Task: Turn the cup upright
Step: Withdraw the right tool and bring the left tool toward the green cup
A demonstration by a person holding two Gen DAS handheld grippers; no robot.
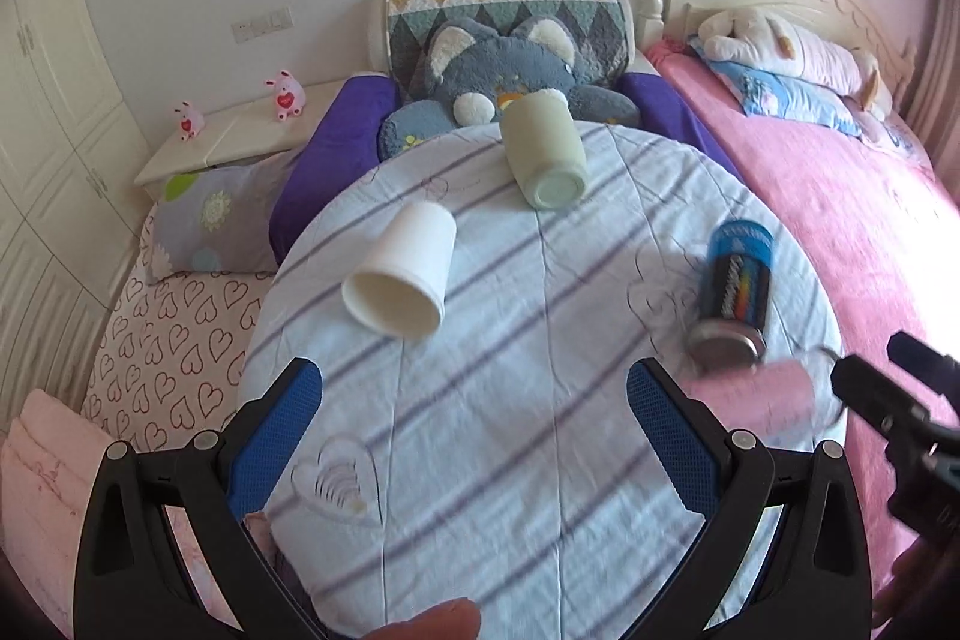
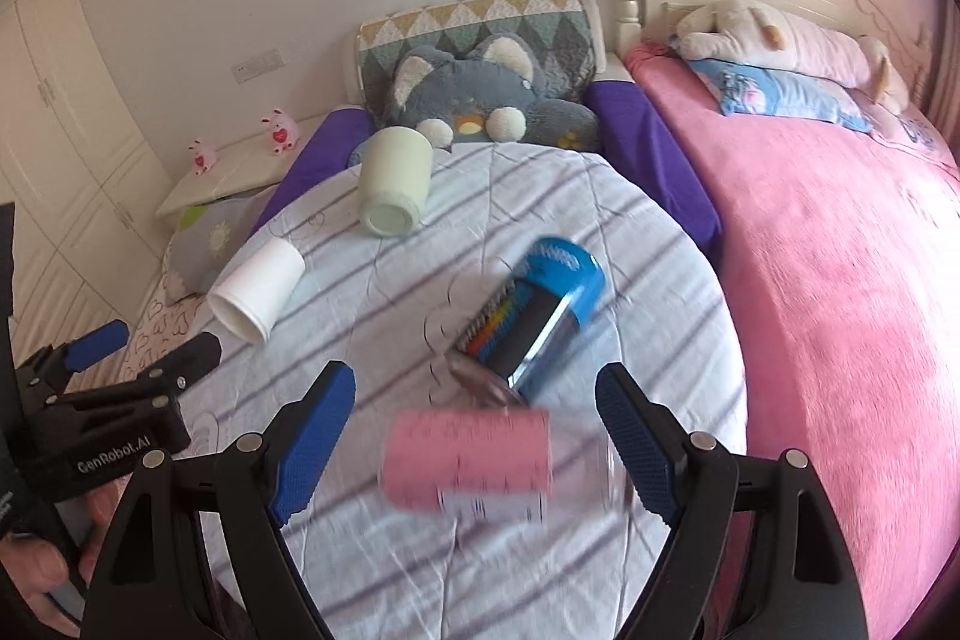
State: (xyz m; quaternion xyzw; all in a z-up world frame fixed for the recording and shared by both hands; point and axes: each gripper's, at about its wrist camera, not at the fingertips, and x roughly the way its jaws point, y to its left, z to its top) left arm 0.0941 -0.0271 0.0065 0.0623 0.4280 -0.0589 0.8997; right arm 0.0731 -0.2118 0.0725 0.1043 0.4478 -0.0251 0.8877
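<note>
Several cups lie on their sides on a striped quilt [image 1: 480, 430]. A white paper cup [image 1: 401, 274] lies with its mouth toward me; it also shows in the right wrist view [image 2: 258, 289]. A pale green cup [image 1: 543, 154] [image 2: 395, 181] lies with its base toward me. A blue and black can-shaped cup [image 1: 735, 292] [image 2: 534, 316] lies on the right. A pink-sleeved cup [image 2: 468, 457] [image 1: 750, 400] lies between my right gripper's fingers. My left gripper [image 1: 474, 424] is open and empty, short of the white cup. My right gripper [image 2: 474, 436] is open around the pink cup.
A grey plush toy [image 1: 510, 70] and purple bolsters [image 1: 336, 160] lie behind the quilt. A pink bed [image 2: 840, 280] with a plush dog is on the right. A heart-print sheet [image 1: 174, 340] and a white nightstand [image 1: 240, 136] are on the left.
</note>
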